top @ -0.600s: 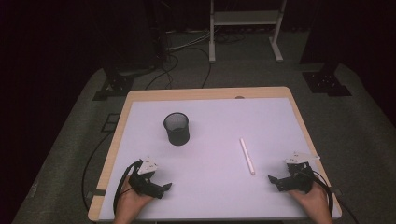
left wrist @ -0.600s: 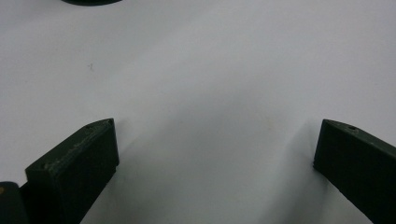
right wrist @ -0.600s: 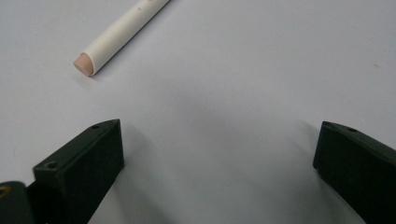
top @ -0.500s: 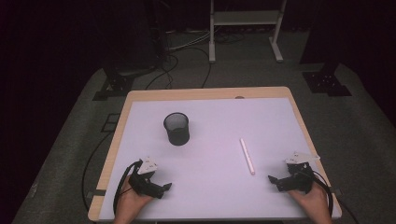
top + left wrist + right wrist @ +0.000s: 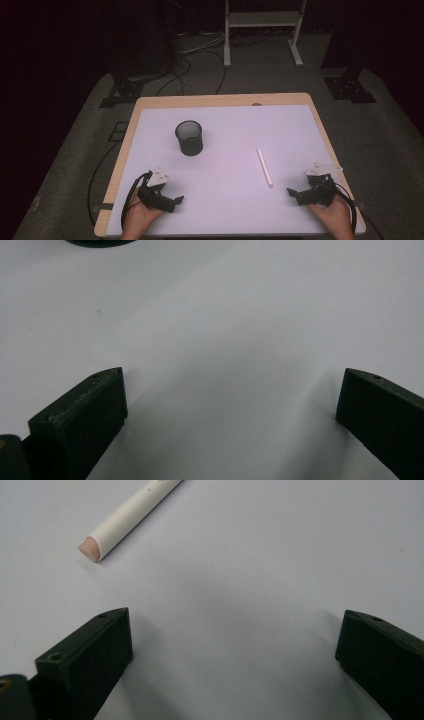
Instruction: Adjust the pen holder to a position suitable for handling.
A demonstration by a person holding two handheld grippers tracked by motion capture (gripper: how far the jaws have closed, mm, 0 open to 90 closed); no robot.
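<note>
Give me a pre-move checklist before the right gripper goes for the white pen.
1. Right gripper jaws open and empty: ok.
2. Left gripper jaws open and empty: ok.
3. White pen lying flat, apart from both grippers: ok.
4. Table bare between right gripper and pen: ok.
5. Mesh cup upright, mouth up: ok.
6. Cup empty inside: cannot tell.

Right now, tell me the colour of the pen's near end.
The pen has a white barrel with a pale pinkish-tan end cap, clearest in the right gripper view.
</note>
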